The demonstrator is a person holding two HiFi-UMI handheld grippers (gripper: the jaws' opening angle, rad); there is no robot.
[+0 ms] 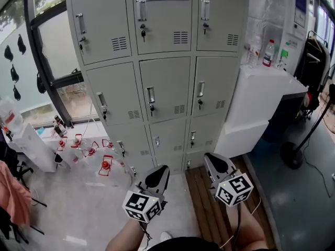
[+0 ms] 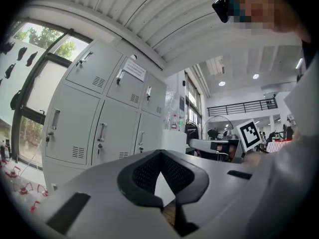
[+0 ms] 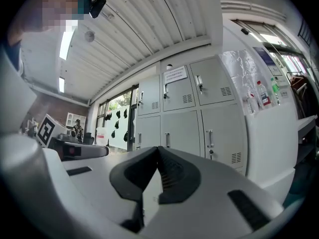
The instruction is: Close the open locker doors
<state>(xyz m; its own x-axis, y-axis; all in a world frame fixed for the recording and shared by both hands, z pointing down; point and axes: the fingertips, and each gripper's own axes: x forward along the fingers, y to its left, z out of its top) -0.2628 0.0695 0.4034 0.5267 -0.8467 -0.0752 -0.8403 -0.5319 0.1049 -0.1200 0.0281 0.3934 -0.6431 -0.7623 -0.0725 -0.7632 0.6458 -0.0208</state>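
A grey bank of lockers (image 1: 157, 72) stands ahead, three columns wide, and every door in view lies flush and closed. The same lockers (image 2: 104, 108) fill the left of the left gripper view, and the lockers (image 3: 194, 113) show in the middle of the right gripper view. My left gripper (image 1: 157, 175) is held low in front of the bottom row, shut with nothing in it. My right gripper (image 1: 214, 163) is beside it, also shut and empty. Neither gripper touches a locker.
A white cabinet (image 1: 256, 98) with bottles (image 1: 268, 52) on top stands right of the lockers. Red-topped containers (image 1: 104, 165) lie on the floor at the left below a window. A floor fan base (image 1: 291, 156) sits at the right. Wooden boards (image 1: 209, 208) run under my right gripper.
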